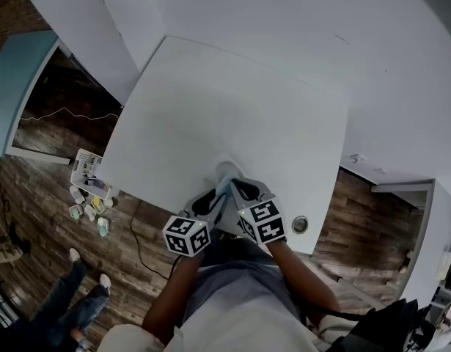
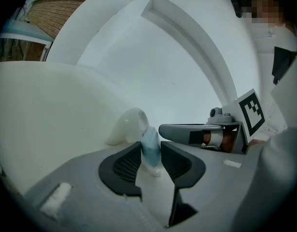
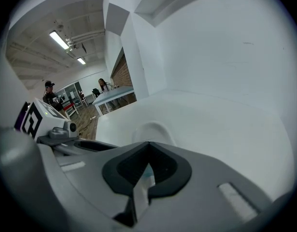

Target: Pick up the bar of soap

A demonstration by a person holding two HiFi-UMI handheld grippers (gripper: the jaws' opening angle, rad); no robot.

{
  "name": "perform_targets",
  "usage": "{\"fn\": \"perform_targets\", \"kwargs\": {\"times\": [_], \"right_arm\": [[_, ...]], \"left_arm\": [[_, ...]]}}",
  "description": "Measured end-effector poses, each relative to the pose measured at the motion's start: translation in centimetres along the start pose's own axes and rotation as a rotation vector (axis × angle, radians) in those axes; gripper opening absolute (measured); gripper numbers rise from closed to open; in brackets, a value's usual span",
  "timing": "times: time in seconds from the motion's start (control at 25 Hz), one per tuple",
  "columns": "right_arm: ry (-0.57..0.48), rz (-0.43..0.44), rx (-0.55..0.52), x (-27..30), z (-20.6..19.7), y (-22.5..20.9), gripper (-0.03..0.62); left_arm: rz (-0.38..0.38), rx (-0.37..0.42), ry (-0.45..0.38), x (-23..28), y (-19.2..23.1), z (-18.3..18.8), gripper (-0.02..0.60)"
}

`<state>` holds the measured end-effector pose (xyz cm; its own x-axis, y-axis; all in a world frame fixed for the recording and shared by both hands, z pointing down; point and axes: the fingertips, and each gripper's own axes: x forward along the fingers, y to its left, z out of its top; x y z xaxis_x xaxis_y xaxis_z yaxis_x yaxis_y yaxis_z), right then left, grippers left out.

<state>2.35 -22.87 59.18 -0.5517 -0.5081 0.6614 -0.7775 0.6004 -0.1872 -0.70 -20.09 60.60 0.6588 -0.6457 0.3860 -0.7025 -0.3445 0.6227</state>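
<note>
The left gripper (image 2: 150,144) has its fingers clamped on the pale blue bar of soap (image 2: 151,153), on edge beside the soap dish (image 2: 129,125) on the table (image 1: 232,101). The right gripper (image 3: 148,150) has fingers almost together, seemingly empty. The grasp looks made; next comes a steady, straight lift.

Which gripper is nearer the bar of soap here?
Left. The left gripper has the light-blue bar of soap between its jaws, in front of the white soap dish. The right gripper sits just beside the soap, its jaws together.

Pale blue soap (image 2: 150,148), white table (image 1: 232,108), brown floor (image 1: 45,185)
</note>
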Motion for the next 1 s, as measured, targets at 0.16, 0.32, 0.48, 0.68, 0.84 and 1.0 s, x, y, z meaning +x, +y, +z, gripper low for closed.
{"fn": "perform_targets", "kwargs": {"times": [0.16, 0.32, 0.48, 0.68, 0.84, 1.0], "right_arm": [[-0.001, -0.002, 0.011, 0.3, 0.1, -0.2, 0.003], [-0.019, -0.027, 0.028, 0.2, 0.3, -0.9, 0.002], [0.02, -0.118, 0.018, 0.7, 0.4, -4.2, 0.002], [0.103, -0.107, -0.028, 1.9, -0.3, -5.0, 0.002], [0.099, -0.101, 0.012, 2.1, -0.5, -5.1, 0.002], [0.097, -0.105, 0.043, 2.1, -0.7, -5.1, 0.0]], "left_arm": [[-0.009, -0.007, 0.0, 0.4, 0.0, 0.3, 0.135], [-0.01, -0.004, 0.005, 0.7, 0.1, 0.3, 0.138], [-0.009, -0.012, 0.003, 0.9, 0.1, 0.4, 0.137], [-0.015, -0.016, 0.005, 1.1, -0.1, 0.4, 0.137], [-0.022, -0.027, 0.003, 1.3, -0.1, 0.5, 0.138], [-0.024, -0.043, -0.002, 1.6, 0.0, 0.5, 0.141]]}}
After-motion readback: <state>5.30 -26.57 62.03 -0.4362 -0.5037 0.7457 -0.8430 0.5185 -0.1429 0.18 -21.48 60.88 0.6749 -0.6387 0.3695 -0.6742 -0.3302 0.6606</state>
